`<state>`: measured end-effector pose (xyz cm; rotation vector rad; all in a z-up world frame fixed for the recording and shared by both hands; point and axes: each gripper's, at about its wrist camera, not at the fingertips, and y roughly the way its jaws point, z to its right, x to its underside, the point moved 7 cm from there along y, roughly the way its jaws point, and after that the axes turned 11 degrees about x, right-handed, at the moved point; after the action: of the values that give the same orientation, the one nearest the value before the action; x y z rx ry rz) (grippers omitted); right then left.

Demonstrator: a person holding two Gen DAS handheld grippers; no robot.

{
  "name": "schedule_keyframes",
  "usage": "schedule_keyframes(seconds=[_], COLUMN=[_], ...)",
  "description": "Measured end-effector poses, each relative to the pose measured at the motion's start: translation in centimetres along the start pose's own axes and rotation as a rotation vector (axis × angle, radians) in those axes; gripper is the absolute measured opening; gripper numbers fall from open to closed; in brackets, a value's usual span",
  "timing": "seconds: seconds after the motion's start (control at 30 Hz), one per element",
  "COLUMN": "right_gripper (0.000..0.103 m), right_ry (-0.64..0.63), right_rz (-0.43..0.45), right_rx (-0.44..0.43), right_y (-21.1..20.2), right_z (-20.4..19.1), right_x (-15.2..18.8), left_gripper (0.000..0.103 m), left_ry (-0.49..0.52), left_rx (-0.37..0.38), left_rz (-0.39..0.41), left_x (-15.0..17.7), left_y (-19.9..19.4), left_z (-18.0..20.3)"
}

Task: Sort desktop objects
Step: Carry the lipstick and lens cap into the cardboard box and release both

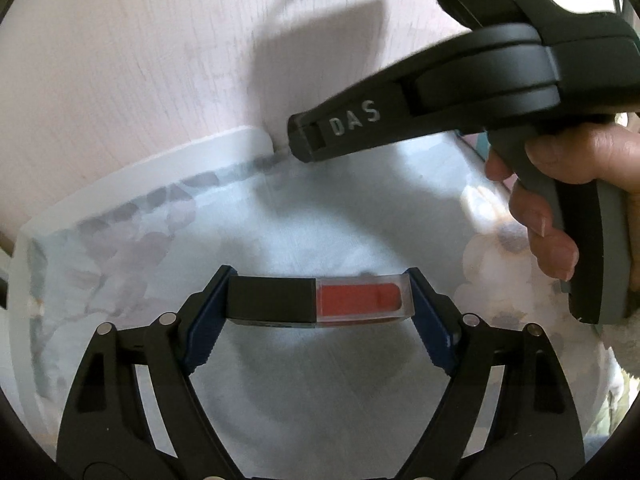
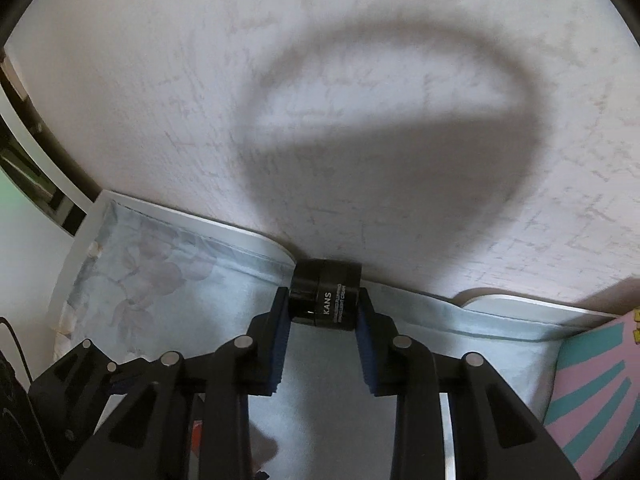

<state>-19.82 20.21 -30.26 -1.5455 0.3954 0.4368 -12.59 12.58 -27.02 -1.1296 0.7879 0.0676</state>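
Both grips made, neither item delivered yet. Left gripper [image 1: 318, 300] spread wide, jaws clamped end-on against a lip-colour tube [image 1: 318, 299] (black cap, clear body, red fill), held crosswise over the floral cloth [image 1: 120, 240] on the tabletop [image 1: 256, 136]. Could not tell whether tube was lifted clear or resting on the cloth. Right gripper [image 2: 324, 312] narrowed most of the way, blue pads [image 2: 282, 312] pressed on both sides of a small black cream jar [image 2: 326, 296], marked KANS, at the back edge of the tabletop, right against the wall [image 2: 360, 80]. Judged roughly mid-sort: two items in hand, placement outstanding. No bin or tray seen in either view, so destination unknown.

Surroundings: pink-and-teal striped thing [image 2: 592, 380] at right, near the jar; person's hand [image 1: 560, 208] on the right gripper's handle. Right gripper body crossed above the tube's area; crowding between the two tools judged the main obstruction, with the wall limiting room behind the jar.
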Motion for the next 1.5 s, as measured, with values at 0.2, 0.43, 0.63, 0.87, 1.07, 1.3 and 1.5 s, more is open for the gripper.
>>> schedule_keyframes(seconds=[0.2,0.43,0.63,0.87,1.07,1.3,1.5], right_gripper=[0.028,0.028,0.028,0.028,0.028,0.028,0.028], right_ry=[0.014,0.026,0.097,0.171,0.267,0.351,0.415], right_rz=[0.018,0.06,0.123,0.192,0.201,0.142,0.081], right_rx=[-0.003,0.007,0.014,0.097,0.177,0.254,0.287], right_y=[-3.4,-9.7,-16.0,-22.5,-25.0,-25.5,-23.3], right_z=[0.1,2.0,5.2,10.7,15.4,20.1,20.8], right_x=[-1.1,-1.5,-1.7,-0.2,2.8,7.8,11.3], left_gripper=[0.082,0.082,0.082,0.082,0.082,0.082,0.082], left_ry=[-0.032,-0.029,0.026,0.091,0.161,0.228,0.274], left_rx=[-0.013,-0.016,-0.003,0.068,0.14,0.23,0.279], left_rz=[-0.008,0.031,0.076,0.134,0.137,0.099,0.005], left_x=[-1.8,-4.2,-8.6,-13.2,-16.0,-17.4,-17.7], left_y=[-3.6,-10.1,-13.6,-15.1,-13.9,-10.0,-4.6], left_z=[0.4,1.3,3.0,7.5,12.3,17.3,20.7])
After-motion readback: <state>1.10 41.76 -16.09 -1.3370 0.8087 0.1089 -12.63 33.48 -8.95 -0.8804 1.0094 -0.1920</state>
